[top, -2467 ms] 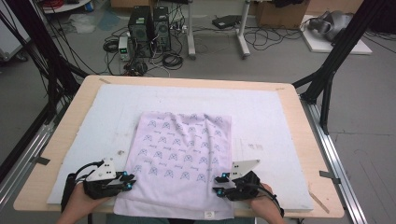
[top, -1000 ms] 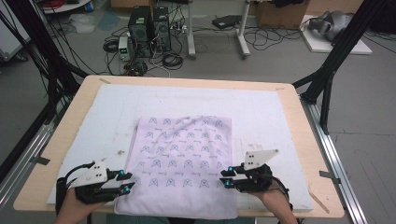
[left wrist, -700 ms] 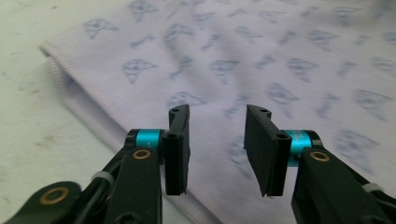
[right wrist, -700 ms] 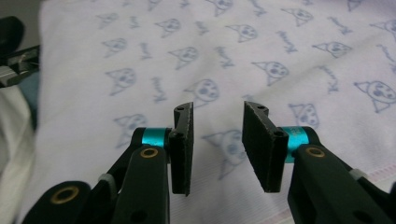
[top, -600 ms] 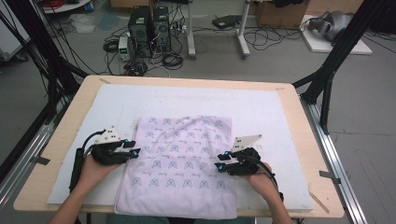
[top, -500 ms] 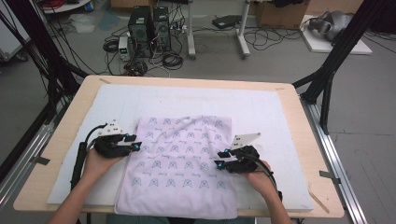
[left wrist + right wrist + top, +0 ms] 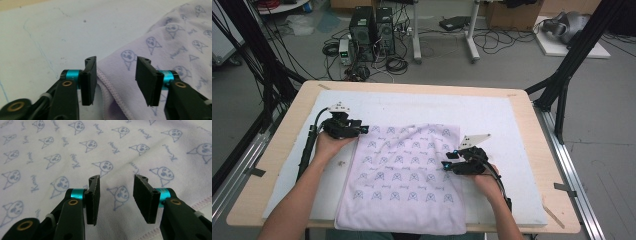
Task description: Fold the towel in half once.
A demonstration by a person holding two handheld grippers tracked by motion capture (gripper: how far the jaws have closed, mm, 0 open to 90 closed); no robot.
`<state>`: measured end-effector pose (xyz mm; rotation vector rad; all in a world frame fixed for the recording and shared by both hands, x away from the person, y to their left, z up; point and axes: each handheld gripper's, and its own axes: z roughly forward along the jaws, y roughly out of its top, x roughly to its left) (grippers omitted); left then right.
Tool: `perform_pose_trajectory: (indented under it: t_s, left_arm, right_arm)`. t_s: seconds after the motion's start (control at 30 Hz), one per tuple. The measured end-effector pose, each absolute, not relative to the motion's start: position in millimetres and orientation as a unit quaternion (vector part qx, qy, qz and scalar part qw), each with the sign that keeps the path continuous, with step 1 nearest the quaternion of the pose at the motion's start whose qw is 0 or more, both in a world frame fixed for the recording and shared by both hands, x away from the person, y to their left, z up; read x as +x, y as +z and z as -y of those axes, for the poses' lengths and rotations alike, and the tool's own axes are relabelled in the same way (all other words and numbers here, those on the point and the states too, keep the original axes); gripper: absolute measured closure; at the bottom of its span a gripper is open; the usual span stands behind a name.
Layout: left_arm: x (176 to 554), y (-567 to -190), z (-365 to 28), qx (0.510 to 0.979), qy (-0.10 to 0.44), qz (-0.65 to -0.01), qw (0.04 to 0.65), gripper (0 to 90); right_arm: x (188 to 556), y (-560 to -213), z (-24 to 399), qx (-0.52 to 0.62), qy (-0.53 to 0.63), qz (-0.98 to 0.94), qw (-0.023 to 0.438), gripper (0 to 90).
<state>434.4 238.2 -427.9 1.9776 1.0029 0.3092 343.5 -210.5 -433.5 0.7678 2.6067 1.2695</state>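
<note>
Claw on the left [image 7: 361, 129] sits at the far-left corner of the pale lilac cloth printed with small blue cat faces [image 7: 404, 177], its jaws part open and just lately widening, the stitched hem lying between them unpinched. That cloth lies spread nearly flat on the white-padded wooden table [image 7: 287, 150], its near edge hanging slightly past the pad's front, a few ripples along its far hem. No fold shows yet, so I judge the work barely begun: both corners need gripping first. Beyond the cloth's far edge the pad is bare, giving room to carry corners over. The right claw [image 7: 447, 165] hovers over the cloth's right edge, also part open and just lately widening, pads off the fabric, holding nothing.
</note>
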Motion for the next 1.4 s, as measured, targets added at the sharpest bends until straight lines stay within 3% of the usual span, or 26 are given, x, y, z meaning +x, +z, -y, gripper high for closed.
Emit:
perform_pose_trajectory:
  t_s: [0.07,0.13,0.2,0.27,0.53,0.63,0.73,0.97,1.03,1.13,1.23,1.4]
  left_arm:
    - [438,-432,-236,0.797,0.113,-0.406,0.432,46.3]
    - [439,-434,-233,0.798,0.116,-0.404,0.431,50.8]
    - [438,-434,-231,0.799,0.124,-0.402,0.43,72.0]
    - [436,-430,-230,0.799,0.139,-0.394,0.432,82.1]
    - [408,-404,-226,0.813,0.15,-0.333,0.454,87.1]
    - [398,-405,-223,0.832,0.154,-0.309,0.435,86.8]
    - [409,-409,-229,0.814,0.166,-0.354,0.429,74.0]
    - [429,-435,-233,0.812,0.136,-0.404,0.4,56.9]
    - [430,-438,-232,0.813,0.136,-0.404,0.398,60.4]
    - [429,-435,-231,0.812,0.15,-0.392,0.405,80.7]
    - [425,-428,-233,0.808,0.163,-0.385,0.416,86.0]
    - [410,-413,-233,0.812,0.164,-0.358,0.431,86.5]
  right_arm:
    - [344,-432,210,0.254,0.424,-0.866,0.071,56.4]
    - [345,-431,211,0.252,0.427,-0.865,0.073,56.4]
    - [345,-432,211,0.254,0.426,-0.865,0.07,56.3]
    - [346,-432,212,0.254,0.426,-0.866,0.068,56.2]
    - [345,-431,212,0.253,0.426,-0.866,0.07,55.7]
    - [344,-430,213,0.255,0.428,-0.864,0.071,54.7]
    - [345,-431,212,0.259,0.426,-0.864,0.07,54.7]
    - [345,-432,211,0.256,0.423,-0.867,0.069,54.4]
    - [346,-434,211,0.258,0.42,-0.868,0.066,54.4]
    - [346,-435,209,0.254,0.418,-0.87,0.065,54.4]
    - [346,-435,208,0.253,0.417,-0.87,0.066,54.3]
    - [345,-433,209,0.254,0.417,-0.87,0.067,53.6]
